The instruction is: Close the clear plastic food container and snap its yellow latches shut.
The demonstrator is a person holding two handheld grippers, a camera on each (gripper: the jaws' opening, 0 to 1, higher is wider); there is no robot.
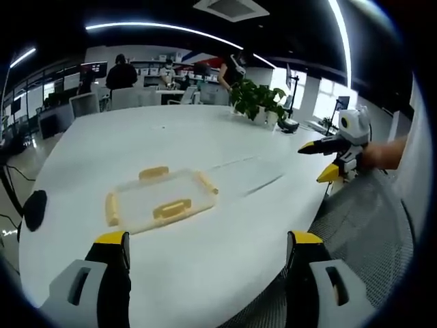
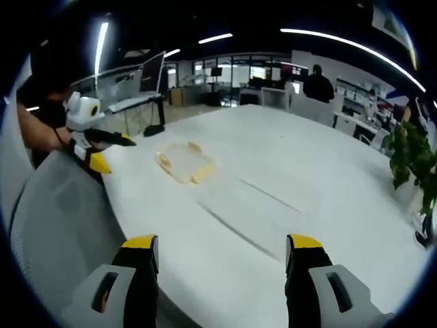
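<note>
A clear plastic container [image 1: 160,201] with yellow latches on its sides lies flat on the white table [image 1: 136,137], ahead of my left gripper [image 1: 208,242], whose jaws stand open and empty, short of it. To its right a faint clear outline [image 1: 247,176] rests on the table; I cannot tell what it is. My right gripper [image 1: 322,161] hovers open past the table's right edge. In the right gripper view the container [image 2: 183,162] sits far ahead on the left, the faint outline [image 2: 259,212] nearer. My right gripper [image 2: 222,244] is open, and the left gripper [image 2: 109,152] hangs open at left.
A potted plant [image 1: 258,101] stands at the table's far side, also seen as the plant [image 2: 410,160]. A black object [image 1: 34,208] lies at the left table edge. A grey mesh chair [image 1: 372,225] is beside the table. People and desks fill the back of the room.
</note>
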